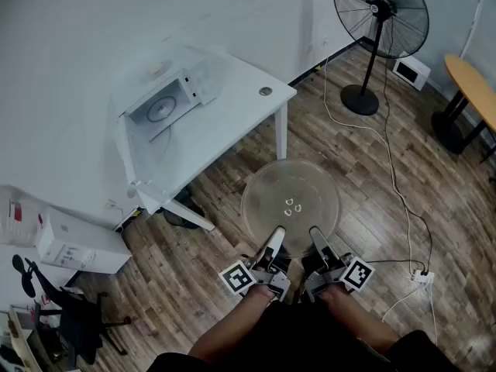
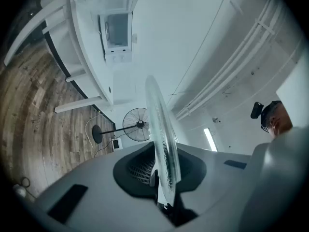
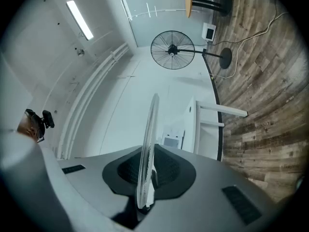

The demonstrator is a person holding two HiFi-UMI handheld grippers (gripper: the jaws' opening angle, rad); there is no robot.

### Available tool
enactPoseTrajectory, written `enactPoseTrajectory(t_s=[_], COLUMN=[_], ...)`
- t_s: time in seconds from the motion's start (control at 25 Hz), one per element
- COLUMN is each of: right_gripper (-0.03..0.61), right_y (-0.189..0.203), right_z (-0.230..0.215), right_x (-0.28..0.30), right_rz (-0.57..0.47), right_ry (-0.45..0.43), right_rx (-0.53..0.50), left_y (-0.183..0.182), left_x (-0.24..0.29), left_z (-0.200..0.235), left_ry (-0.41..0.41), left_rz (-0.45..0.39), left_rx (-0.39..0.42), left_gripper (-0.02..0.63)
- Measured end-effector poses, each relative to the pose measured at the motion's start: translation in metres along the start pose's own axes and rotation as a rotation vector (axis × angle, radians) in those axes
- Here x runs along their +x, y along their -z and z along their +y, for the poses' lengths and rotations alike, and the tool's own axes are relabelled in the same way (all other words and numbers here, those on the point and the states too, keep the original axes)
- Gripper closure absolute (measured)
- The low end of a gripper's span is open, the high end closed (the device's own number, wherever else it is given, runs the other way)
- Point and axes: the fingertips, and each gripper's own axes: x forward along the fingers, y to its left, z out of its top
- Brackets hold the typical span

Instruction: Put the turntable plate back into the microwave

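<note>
Both grippers are close to the body, side by side, markers facing up. The left gripper (image 1: 273, 240) has its jaws clamped on the near rim of the turntable plate (image 1: 288, 198). The right gripper (image 1: 317, 239) has its jaws clamped on the same rim, just beside the left one. The gripper views show the glass edge-on between each pair of jaws. The plate is held roughly level above the wood floor (image 1: 372, 177), well apart from the microwave (image 1: 167, 99). The microwave sits on the white table (image 1: 248, 91) against the wall, its cavity open to view. A standing fan (image 1: 380, 14) is far right.
</note>
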Motion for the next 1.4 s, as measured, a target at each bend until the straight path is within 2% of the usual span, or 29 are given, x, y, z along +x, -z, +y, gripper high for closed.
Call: enactPoseTrajectory(t_s=[0.32, 0.68, 1.12, 1.4], right_gripper=[0.526, 0.522, 0.522, 0.525], right_y=[-0.004, -0.029, -0.06, -0.051], right_z=[0.003, 0.002, -0.014, -0.027], right_x=[-0.004, 0.006, 0.03, 0.071], right_rz=[0.02, 0.074, 0.2, 0.283], right_ry=[-0.005, -0.045, -0.075, -0.092], right_rx=[-0.003, 0.002, 0.053, 0.103], left_y=[0.006, 0.01, 0.009, -0.026], left_x=[0.001, 0.024, 0.052, 0.056], left_z=[-0.003, -0.003, 0.007, 0.015], left_ry=[0.001, 0.014, -0.011, -0.039], left_rz=[-0.01, -0.058, -0.202, -0.296], left_rx=[0.008, 0.018, 0.056, 0.094], left_gripper=[0.563, 0.56, 0.56, 0.561])
